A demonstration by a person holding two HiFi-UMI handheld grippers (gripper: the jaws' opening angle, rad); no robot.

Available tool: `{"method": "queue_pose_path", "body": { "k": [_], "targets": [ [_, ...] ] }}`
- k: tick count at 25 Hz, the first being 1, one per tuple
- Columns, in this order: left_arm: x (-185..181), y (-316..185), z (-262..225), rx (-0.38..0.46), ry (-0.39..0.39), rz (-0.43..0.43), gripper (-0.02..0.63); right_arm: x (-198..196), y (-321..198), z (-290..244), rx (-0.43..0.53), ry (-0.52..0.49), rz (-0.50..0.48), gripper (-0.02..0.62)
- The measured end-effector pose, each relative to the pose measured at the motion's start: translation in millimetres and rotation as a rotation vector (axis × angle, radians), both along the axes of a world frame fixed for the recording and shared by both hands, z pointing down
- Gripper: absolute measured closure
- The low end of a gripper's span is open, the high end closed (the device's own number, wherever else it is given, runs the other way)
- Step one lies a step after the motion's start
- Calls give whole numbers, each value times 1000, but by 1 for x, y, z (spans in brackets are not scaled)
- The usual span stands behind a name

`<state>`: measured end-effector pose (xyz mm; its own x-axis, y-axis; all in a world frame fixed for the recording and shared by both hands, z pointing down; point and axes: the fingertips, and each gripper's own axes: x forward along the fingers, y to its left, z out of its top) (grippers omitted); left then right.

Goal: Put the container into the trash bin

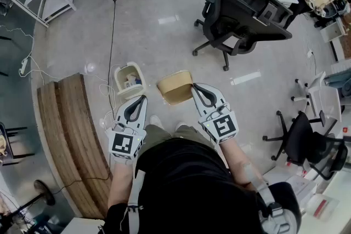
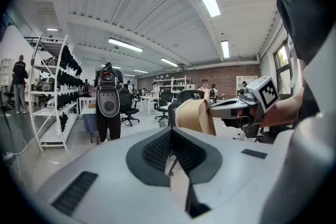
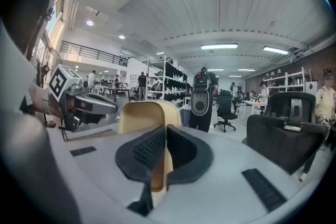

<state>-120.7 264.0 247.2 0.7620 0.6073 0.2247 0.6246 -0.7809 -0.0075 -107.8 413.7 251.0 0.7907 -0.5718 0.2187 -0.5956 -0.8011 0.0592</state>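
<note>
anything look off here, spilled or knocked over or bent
Nothing stands out. The container is clamped by one wall in the right gripper, off the floor, no dents or spills showing. The trash bin stands upright on the floor to its left, some rubbish already inside. The left gripper is shut and empty.

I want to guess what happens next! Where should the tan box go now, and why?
Probably swing the right gripper to the left until the container hangs over the trash bin. Its jaws are clamped on the container's wall, and the open bin stands on the floor just left of it, not under it yet.
</note>
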Motion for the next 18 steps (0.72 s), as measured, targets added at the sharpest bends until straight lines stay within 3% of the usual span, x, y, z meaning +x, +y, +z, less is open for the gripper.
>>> {"method": "queue_pose_path", "body": {
  "k": [5,9,13,18],
  "targets": [
    [8,0,-4,4,6,22,597,6,-5,0,-12,-6,-2,572],
    [14,-15,0,-24,11,41,597,11,-22,0,-44,-71,20,572],
    [21,-35,8,-31,-11,41,597,19,-42,7,-23,-41,-2,572],
    [33,-63,18,-55,-34,48,597,33,-67,9,-44,-73,18,572]
  ]
}}
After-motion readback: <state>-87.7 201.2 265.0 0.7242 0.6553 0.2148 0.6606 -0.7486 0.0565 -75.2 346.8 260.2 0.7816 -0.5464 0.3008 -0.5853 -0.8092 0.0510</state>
